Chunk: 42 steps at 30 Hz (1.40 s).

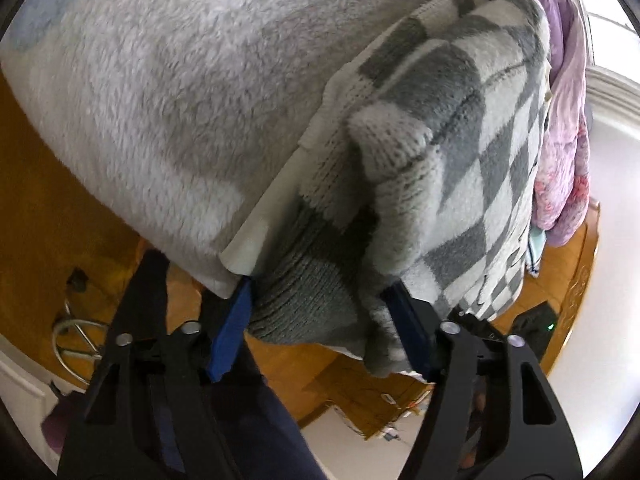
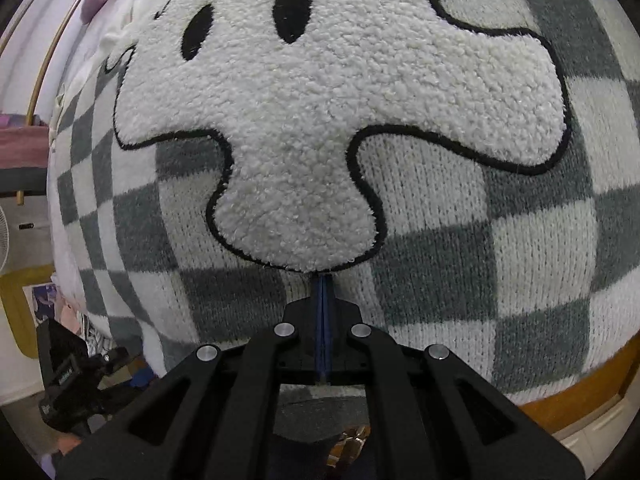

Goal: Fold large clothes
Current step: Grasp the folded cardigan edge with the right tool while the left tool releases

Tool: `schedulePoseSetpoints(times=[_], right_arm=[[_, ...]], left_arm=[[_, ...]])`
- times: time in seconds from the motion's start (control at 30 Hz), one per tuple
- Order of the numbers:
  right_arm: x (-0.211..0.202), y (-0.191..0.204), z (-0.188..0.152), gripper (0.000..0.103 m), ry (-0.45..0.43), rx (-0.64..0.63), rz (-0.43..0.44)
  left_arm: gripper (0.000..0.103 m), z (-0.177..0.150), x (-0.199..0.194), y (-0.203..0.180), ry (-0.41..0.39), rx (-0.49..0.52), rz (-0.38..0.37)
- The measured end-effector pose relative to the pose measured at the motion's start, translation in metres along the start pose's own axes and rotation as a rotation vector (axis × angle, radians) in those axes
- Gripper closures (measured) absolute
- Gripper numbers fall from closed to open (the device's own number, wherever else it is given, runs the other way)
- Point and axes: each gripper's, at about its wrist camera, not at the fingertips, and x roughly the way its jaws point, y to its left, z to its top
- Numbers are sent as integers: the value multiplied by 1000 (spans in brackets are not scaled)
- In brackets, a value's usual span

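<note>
A grey-and-white checkered knit sweater (image 1: 472, 152) lies on the bed's edge, with a folded bundle and its grey ribbed cuff (image 1: 308, 296) hanging over the side. My left gripper (image 1: 318, 284) has its blue fingers (image 1: 234, 320) on either side of that bundle, and the knit fills the gap and touches both pads. In the right wrist view the sweater (image 2: 440, 240) fills the frame, showing a fluffy white patch (image 2: 320, 100) with two black eyes. My right gripper (image 2: 323, 280) is shut, with its tips against the knit just below the patch and nothing visible between them.
A pale fleece blanket (image 1: 160, 80) covers the bed left of the sweater. A purple floral quilt (image 1: 568, 120) hangs at the right. Below are wooden floor (image 1: 36, 208), a metal stool ring (image 1: 76, 340) and a person's dark trouser leg (image 1: 260, 420). A black device (image 2: 72, 380) stands lower left.
</note>
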Motion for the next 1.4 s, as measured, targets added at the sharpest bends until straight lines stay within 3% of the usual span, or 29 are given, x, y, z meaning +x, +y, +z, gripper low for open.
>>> schedulePoseSetpoints(times=[0.07, 0.17, 0.23, 0.3, 0.37, 0.43, 0.5, 0.6, 0.67, 0.83, 0.87, 0.9, 1.03, 1.07, 1.1, 1.13, 1.2, 1.3, 1.4], right_arm=[[1, 0, 0, 103, 0, 15, 12], [-1, -2, -2, 103, -4, 10, 12], [-6, -1, -6, 103, -14, 15, 15], [-14, 10, -12, 99, -31, -1, 0], [-32, 29, -25, 95, -81, -94, -15], [-45, 47, -38, 90, -118, -168, 25], [-58, 75, -59, 63, -156, -301, 80], [-66, 116, -93, 51, -202, -511, 157], [-58, 139, -111, 42, -199, -623, 162], [-30, 158, -117, 42, -191, -730, 158], [-25, 162, -116, 42, -202, -742, 142], [-21, 165, -118, 42, -241, -771, 70], [0, 176, -118, 42, -276, -820, 36], [5, 175, -115, 50, -270, -811, 53], [12, 174, -111, 69, -261, -805, 49], [18, 172, -108, 76, -244, -778, 35], [16, 163, -100, 80, -221, -706, 88], [2, 155, -96, 83, -214, -643, 133], [-13, 148, -94, 83, -214, -581, 178]], left_arm=[[45, 0, -1, 2, 1, -2, -2], [68, -1, -4, -3, -5, 41, -17], [84, -1, -5, -20, -26, 106, 23], [95, -7, -14, -29, -37, 145, 38], [95, -14, -25, -37, -47, 173, 22], [96, -17, -33, -47, -42, 213, 16], [96, -16, -37, -54, -31, 216, 1], [96, -13, -39, -63, -21, 224, -18], [96, -12, -39, -68, -9, 215, -48], [96, -7, -42, -74, 27, 187, -109], [96, -5, -42, -72, 36, 180, -114], [96, -4, -42, -72, 41, 179, -115], [95, -4, -43, -75, 56, 200, -109], [95, -3, -43, -74, 62, 204, -107], [89, -1, -45, -73, 65, 201, -113], [59, 1, -48, -71, 71, 189, -124], [20, 8, -60, -66, 46, 157, -133], [20, 16, -83, -68, 21, 183, -194], [18, 27, -97, -75, -49, 225, -115]])
